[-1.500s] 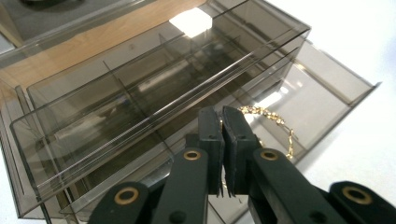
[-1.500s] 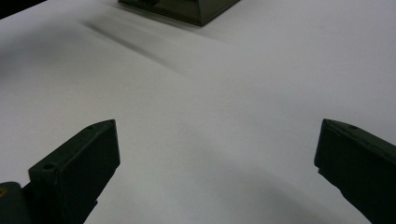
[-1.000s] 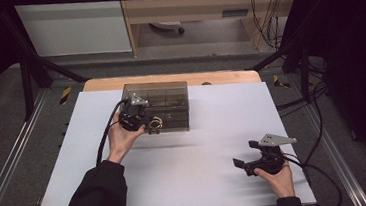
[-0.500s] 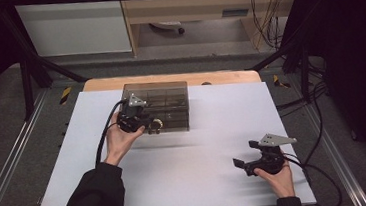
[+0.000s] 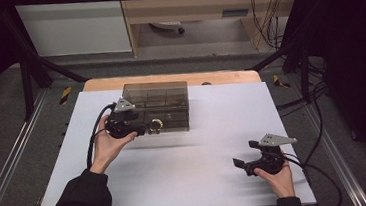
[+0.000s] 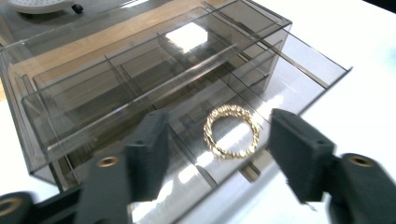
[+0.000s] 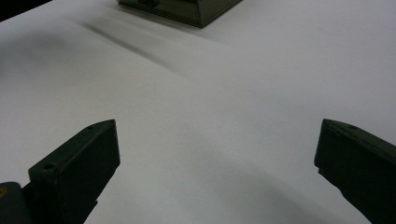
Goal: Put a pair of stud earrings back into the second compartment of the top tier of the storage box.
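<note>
Left gripper [image 6: 215,154]: jaws part open, just been opening, nothing pressed between them. The pads flank the bracelet [image 6: 231,132] without touching it. In the high view the left gripper [image 5: 140,129] sits at the front-left of the box [image 5: 156,103].

Bracelet: 1 gold chain ring, lying flat in the pulled-out bottom drawer [image 6: 289,88] of the box, in a front compartment, loose of both jaws.

Box: smoked clear plastic, divided into compartments, bottom drawer drawn out toward the person.

Right gripper [image 7: 215,168]: jaws wide apart, empty, resting over bare sheet [image 7: 233,70] well to the front-right of the box; in the high view the right gripper [image 5: 241,164] is held low in the right hand [image 5: 278,177].

Step in hand, as judged: bracelet released into the drawer. To finish well, lift the jaws straight back from the box so neither pad snags the chain, then push the drawer shut squarely by its front edge, steadying the box if it slides.

Writing: no brand, label or lettering readable on box, bracelet or grippers.
</note>
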### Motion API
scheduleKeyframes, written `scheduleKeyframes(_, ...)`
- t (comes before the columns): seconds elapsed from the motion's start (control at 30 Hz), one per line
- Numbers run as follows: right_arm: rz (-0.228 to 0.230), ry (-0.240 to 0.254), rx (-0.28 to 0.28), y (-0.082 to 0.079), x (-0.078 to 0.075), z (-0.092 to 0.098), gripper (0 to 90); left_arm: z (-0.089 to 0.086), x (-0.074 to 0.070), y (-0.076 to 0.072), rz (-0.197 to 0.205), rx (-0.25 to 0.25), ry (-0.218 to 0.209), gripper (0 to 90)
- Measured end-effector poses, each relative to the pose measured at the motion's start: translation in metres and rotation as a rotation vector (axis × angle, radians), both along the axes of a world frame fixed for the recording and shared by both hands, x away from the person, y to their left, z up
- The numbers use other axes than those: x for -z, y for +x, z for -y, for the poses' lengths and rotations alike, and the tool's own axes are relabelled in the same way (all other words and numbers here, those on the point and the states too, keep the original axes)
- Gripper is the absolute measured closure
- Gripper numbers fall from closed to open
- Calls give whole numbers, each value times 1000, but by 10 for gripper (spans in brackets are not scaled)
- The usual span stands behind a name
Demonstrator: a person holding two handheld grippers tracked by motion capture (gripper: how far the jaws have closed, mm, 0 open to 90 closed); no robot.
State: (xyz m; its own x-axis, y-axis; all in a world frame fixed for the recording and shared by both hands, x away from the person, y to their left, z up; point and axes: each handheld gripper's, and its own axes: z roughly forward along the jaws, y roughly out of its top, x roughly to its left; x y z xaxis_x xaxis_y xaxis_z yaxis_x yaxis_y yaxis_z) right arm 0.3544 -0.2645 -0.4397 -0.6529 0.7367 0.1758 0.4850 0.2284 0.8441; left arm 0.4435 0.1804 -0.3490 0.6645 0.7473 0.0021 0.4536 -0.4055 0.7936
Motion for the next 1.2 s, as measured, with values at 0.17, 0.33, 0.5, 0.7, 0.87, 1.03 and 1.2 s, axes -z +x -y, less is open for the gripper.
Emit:
scheduleKeyframes(0.17,0,-1,0,0,0,0,6,-6,0,-9,17,7,-1,248)
scheduleKeyframes(0.33,2,-2,-2,0,0,0,6,-13,2,-18,27,9,-10,181)
scheduleKeyframes(0.5,-4,-1,1,0,0,0,6,-19,8,-27,33,8,-18,136)
scheduleKeyframes(0.7,-3,-2,-2,0,1,-1,6,-31,20,-39,41,13,-34,116)
scheduleKeyframes(0.87,-5,-4,-4,0,1,-1,6,-39,32,-48,56,20,-32,110)
scheduleKeyframes(1.03,-6,-4,-4,0,1,-1,6,-50,45,-57,70,16,-39,108)
scheduleKeyframes(1.2,-7,-5,-4,0,1,-1,6,-59,57,-63,77,2,-44,99)
